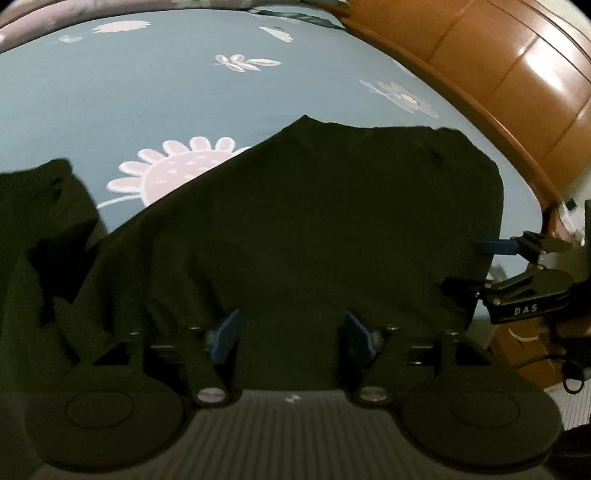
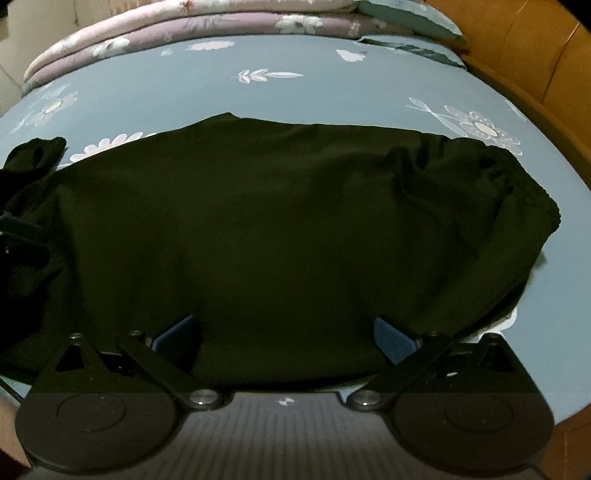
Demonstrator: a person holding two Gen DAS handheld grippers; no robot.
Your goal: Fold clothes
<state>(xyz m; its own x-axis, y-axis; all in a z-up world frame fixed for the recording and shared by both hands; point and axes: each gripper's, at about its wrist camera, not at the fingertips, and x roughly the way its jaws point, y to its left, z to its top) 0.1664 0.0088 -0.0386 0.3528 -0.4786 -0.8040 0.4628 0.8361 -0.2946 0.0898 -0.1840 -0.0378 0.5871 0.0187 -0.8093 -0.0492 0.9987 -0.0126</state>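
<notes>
Left wrist view: the left gripper [image 1: 291,338] hangs over the near part of a dark garment [image 1: 314,221] spread on the blue flowered bedsheet [image 1: 166,103]. Its jaws stand fairly wide, the blue pads [image 1: 227,338] clear of the cloth and holding nothing. The right gripper [image 1: 484,266] shows at the garment's right edge, also spread. A loose dark sleeve or fold [image 1: 48,210] lies to the garment's left.

Right wrist view: the right gripper [image 2: 286,338] hovers at the garment's [image 2: 277,221] near hem with its jaws very wide and empty. The cloth bunches at the garment's right end [image 2: 480,184].

I judge a fold has just been laid. To do the next one well, smooth that bunched end and pinch matching corners of the garment.

No containers are visible; beyond the garment only folded quilts [image 2: 166,26] are stacked.
</notes>
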